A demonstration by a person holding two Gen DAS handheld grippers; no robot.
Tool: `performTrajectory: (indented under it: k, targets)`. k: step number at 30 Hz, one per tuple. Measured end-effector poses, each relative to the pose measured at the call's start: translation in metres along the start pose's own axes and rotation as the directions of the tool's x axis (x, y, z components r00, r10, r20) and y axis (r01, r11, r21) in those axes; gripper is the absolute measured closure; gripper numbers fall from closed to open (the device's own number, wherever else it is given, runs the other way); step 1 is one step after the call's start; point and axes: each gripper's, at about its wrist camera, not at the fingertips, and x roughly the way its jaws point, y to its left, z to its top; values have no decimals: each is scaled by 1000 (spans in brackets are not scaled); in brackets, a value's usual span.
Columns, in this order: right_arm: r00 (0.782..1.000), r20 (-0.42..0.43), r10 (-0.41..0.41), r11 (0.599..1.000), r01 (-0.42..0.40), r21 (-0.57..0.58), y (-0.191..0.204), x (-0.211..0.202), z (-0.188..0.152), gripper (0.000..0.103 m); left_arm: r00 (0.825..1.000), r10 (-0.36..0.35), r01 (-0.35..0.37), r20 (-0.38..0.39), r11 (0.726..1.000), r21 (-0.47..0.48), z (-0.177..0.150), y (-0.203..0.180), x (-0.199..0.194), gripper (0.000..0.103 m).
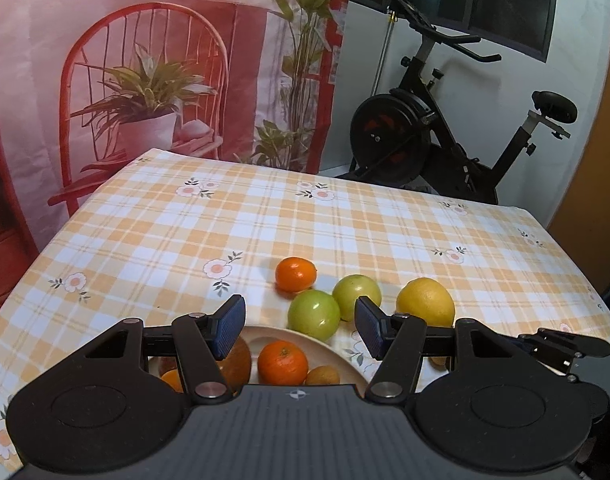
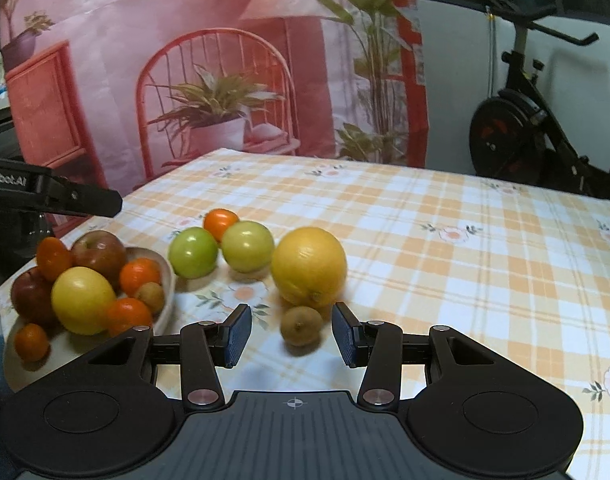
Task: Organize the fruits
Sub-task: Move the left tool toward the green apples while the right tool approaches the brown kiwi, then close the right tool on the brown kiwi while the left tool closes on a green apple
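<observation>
A small brown kiwi (image 2: 301,331) sits on the checked tablecloth (image 2: 445,280), right between the parted fingers of the right gripper (image 2: 292,334), pads clear of it, nothing grasped. Touching behind it, a big yellow citrus (image 2: 309,266); further left, two green apples (image 2: 193,252) side by side, a mandarin (image 2: 220,222) tucked behind them. The plate (image 2: 167,280) at the left is heaped with red apples, mandarins and a yellow fruit. The left gripper (image 1: 300,330) hovers over that plate, jaws apart, empty.
</observation>
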Motion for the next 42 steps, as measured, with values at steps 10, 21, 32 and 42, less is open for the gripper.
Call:
performTrajectory:
  k: [10,21,32,42]
  targets:
    - [1000,-20,12,1000,-12,8,-8,13,-5,61,1000,-4,4,-16,1000,21,2,-8,11,40]
    - [999,-47,22,1000,-22,5,-10,24,-4,68,999,-10,10,-43,1000,12,7,-9,23,40]
    - [998,-52,41,999,-40,7,-11,26,-6,78,998,-11,13,-70,1000,17,3,-14,32,40]
    - [999,-21,31,999,-31,15,-12,19,-8,78,995,-37,42,-88,998,53,10,-21,44,40]
